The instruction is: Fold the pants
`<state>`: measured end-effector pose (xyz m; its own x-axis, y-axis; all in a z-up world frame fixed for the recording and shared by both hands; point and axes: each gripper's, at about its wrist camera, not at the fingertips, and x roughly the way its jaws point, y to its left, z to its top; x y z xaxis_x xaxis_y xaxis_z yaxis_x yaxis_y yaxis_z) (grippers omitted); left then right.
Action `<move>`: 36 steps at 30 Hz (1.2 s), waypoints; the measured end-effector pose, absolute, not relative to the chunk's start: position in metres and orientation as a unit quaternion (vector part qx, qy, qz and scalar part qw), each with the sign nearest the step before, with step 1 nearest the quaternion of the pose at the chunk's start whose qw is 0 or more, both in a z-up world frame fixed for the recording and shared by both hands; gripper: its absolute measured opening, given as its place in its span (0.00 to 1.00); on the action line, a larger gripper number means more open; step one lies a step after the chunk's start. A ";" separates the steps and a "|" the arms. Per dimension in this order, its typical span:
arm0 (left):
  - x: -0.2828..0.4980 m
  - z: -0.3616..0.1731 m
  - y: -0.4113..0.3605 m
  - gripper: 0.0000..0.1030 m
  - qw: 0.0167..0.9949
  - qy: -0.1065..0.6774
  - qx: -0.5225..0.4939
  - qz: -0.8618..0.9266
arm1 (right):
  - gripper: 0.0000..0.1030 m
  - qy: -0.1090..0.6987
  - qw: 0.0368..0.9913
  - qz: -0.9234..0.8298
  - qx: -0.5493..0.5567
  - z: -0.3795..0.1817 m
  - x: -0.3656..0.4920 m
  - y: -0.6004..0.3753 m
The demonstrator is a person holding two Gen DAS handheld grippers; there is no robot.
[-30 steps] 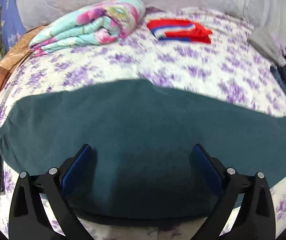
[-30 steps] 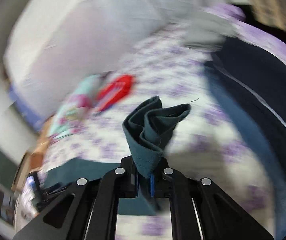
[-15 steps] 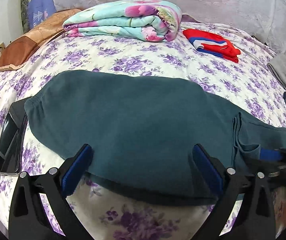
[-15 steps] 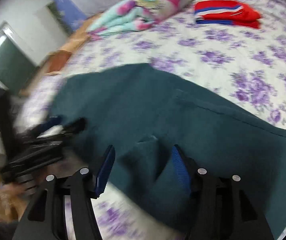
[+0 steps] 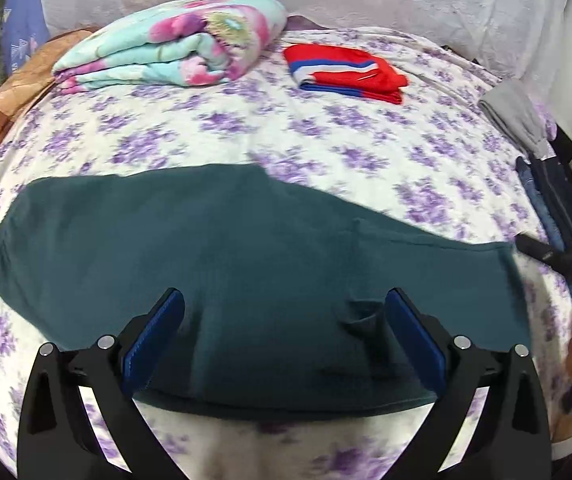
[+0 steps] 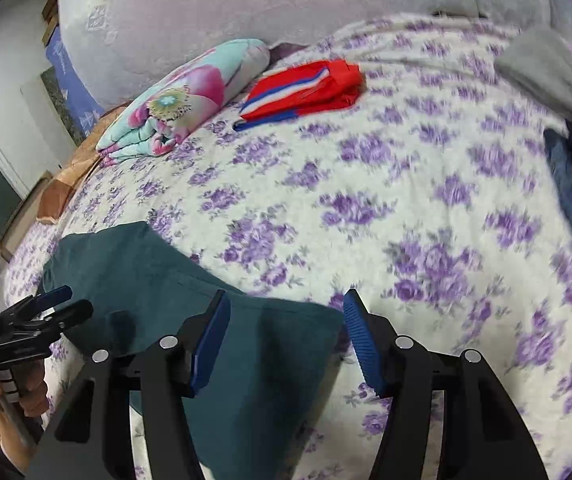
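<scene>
pants (image 5: 246, 264): teal, flat on floral bedsheet (image 5: 326, 148), near front edge
long axis: left-right across left wrist view
left gripper (image 5: 282, 336): jaws wide, holding nothing, over the pants
right gripper (image 6: 286, 336): jaws spread, nothing held, over pants' end

Each black hand-held gripper (image 5: 284, 338) has blue ribbed pads (image 6: 360, 334), silver screws, and seemingly bare-skinned hands (image 6: 26, 394) behind.
</scene>
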<state>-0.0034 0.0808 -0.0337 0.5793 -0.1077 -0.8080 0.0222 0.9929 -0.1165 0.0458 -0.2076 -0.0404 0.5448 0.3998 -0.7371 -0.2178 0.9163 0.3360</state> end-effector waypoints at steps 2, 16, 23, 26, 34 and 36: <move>0.001 -0.036 0.068 0.95 0.882 0.467 -0.043 -0.047 | 0.60 0.454 0.865 0.181 0.112 -0.053 0.048 -0.213; 0.012 -0.079 0.051 0.96 0.865 0.499 0.037 -0.023 | 0.19 0.448 0.854 0.230 0.132 -0.063 0.044 -0.198; 0.014 -0.078 0.054 0.96 0.866 0.498 0.046 -0.005 | 0.44 0.462 0.864 0.192 0.062 -0.072 0.046 -0.189; 0.010 -0.072 0.054 0.96 0.867 0.497 0.048 0.004 | 0.50 0.440 0.876 0.183 0.068 -0.057 0.040 -0.198; 0.008 -0.076 0.064 0.96 0.864 0.502 0.032 0.016 | 0.62 0.454 0.861 0.214 0.081 -0.055 0.038 -0.201; 0.005 -0.071 0.065 0.96 0.865 0.501 0.032 0.010 | 0.62 0.477 0.853 0.200 0.072 -0.068 0.044 -0.199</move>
